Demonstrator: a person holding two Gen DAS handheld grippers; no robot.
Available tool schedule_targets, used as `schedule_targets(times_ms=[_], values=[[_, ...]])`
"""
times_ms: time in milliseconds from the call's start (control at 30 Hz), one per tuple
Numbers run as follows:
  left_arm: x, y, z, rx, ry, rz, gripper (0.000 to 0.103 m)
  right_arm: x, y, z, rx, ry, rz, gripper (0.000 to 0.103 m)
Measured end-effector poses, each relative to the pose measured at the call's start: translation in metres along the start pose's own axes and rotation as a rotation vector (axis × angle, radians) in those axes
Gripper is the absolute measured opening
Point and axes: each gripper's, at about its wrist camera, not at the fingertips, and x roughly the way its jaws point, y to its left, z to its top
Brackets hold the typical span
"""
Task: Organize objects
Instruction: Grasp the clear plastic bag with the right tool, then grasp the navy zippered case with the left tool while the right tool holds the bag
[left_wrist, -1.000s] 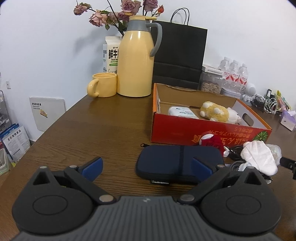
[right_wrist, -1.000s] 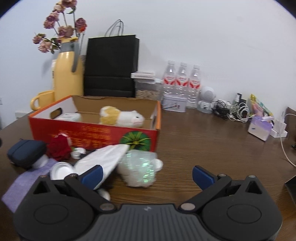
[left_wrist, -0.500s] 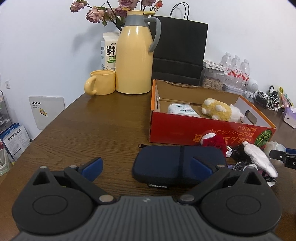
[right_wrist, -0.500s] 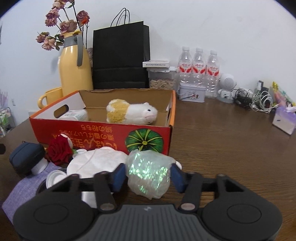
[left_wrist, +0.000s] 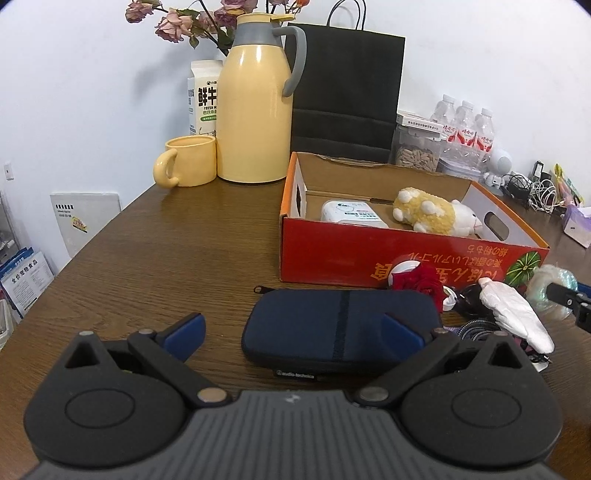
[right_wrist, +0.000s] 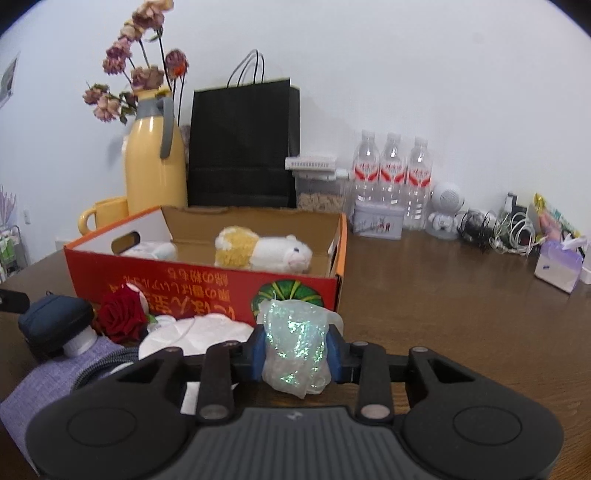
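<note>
A: What does the right gripper (right_wrist: 295, 349) have?

B: Its blue pads are pressed against both sides of an iridescent plastic bundle (right_wrist: 295, 347), which is pinched between them just in front of the red cardboard box (right_wrist: 207, 284). Whether the bundle's lower end touches the table (right_wrist: 461, 310) I cannot tell; the gripper body hides it.

A: And the box?

B: Open on top. A yellow-and-white plush toy (right_wrist: 264, 251) lies inside toward the right gripper's side, and a white packet (left_wrist: 352, 212) lies beside it toward the left end.

A: Room to move?

B: To the right of the right gripper the wood is bare up to the tissue pack (right_wrist: 559, 266) and the cables (right_wrist: 509, 232) near the wall. To its left things crowd together: a white crumpled bag (right_wrist: 195, 332), a red rose (right_wrist: 120, 317) and a purple cloth (right_wrist: 48, 376).

A: The left gripper (left_wrist: 291, 330)?

B: Spread wide, holding nothing. A navy zip case (left_wrist: 341, 326) lies flat just ahead, overlapping its right finger. Bare table stretches ahead on its left toward the yellow mug (left_wrist: 188, 160) and thermos (left_wrist: 255, 114).
</note>
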Motion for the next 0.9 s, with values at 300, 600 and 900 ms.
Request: schedule_targets(times_ms=[300, 600, 900], values=[[0.016, 0.001, 0.010, -0.007, -0.026, 0.026, 0.103, -0.004, -0.002, -0.004, 0.021, -0.019, -0.018, 0.032], [0.067, 0.018, 0.027, -0.090, 0.026, 0.065, 0.076, -0.002, 0.000, -0.007, 0.022, -0.008, -0.022, 0.032], [0.057, 0.029, 0.004, -0.105, 0.088, 0.057, 0.041, -0.001, 0.000, -0.007, 0.024, -0.006, -0.020, 0.032]])
